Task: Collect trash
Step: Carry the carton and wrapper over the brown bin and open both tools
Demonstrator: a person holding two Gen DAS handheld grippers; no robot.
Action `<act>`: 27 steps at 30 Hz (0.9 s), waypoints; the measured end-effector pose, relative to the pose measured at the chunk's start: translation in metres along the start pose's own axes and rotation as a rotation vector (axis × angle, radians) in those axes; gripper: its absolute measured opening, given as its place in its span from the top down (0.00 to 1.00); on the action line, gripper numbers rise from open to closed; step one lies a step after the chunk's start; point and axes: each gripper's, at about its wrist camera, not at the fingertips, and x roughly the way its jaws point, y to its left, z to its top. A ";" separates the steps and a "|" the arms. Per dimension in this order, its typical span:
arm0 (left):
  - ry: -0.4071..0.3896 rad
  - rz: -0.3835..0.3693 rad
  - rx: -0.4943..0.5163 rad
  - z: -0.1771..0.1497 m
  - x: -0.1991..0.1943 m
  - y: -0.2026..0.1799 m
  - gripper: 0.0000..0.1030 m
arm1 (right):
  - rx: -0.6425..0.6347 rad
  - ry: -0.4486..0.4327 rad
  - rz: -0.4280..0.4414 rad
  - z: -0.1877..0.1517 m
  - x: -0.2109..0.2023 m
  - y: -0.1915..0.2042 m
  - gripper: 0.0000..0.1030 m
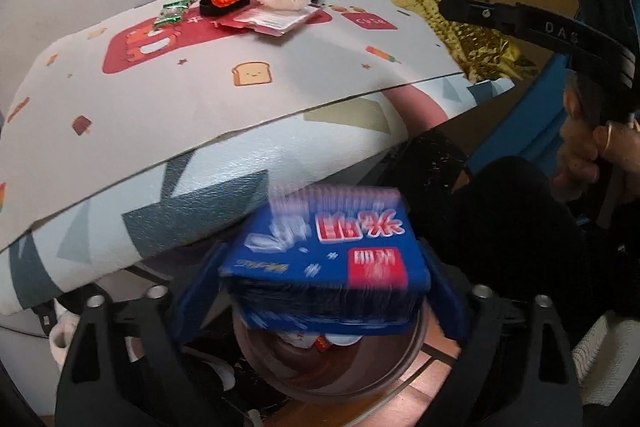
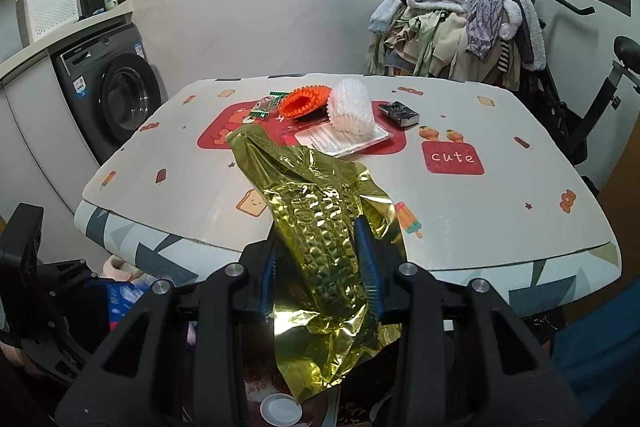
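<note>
Over the round bin point(image 1: 280, 367): left tongs point(image 1: 324, 291) spread, freeing blue snack box point(image 1: 328, 259); right tongs point(image 2: 320, 275) clamp gold foil wrapper point(image 2: 320, 235), awaiting disposal.

Table's point(image 2: 500, 211) near half lies clear; clutter point(image 2: 344, 107) crowds the far middle.

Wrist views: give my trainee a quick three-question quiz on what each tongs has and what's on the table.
1. True or false: the right tongs are shut on a gold foil wrapper.
2. What sits between the left tongs? A) orange ring B) blue box C) white brush
3. Fill in: the red square on the table cover reads "____".
Key: 1 true; 2 B; 3 cute.
</note>
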 end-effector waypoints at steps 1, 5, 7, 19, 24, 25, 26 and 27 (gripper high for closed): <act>-0.010 -0.006 -0.001 0.000 -0.001 0.000 0.08 | -0.001 0.002 0.002 -0.001 0.001 0.001 0.64; -0.049 0.010 -0.001 0.000 -0.010 0.002 0.08 | -0.005 0.022 0.016 -0.009 0.005 0.005 0.64; -0.091 0.030 -0.004 0.000 -0.020 0.006 0.08 | -0.010 0.032 0.024 -0.012 0.007 0.008 0.64; -0.280 0.184 -0.056 -0.014 -0.061 0.024 0.06 | -0.100 0.161 0.088 -0.061 0.025 0.041 0.63; -0.303 0.193 -0.116 -0.022 -0.066 0.036 0.06 | -0.183 0.219 0.114 -0.084 0.033 0.066 0.63; -0.305 0.193 -0.127 -0.023 -0.066 0.037 0.06 | -0.207 0.226 0.114 -0.088 0.034 0.071 0.63; -0.307 0.193 -0.139 -0.025 -0.066 0.039 0.06 | -0.239 0.231 0.110 -0.091 0.035 0.077 0.64; -0.307 0.191 -0.146 -0.026 -0.066 0.041 0.06 | -0.268 0.233 0.112 -0.094 0.035 0.083 0.64</act>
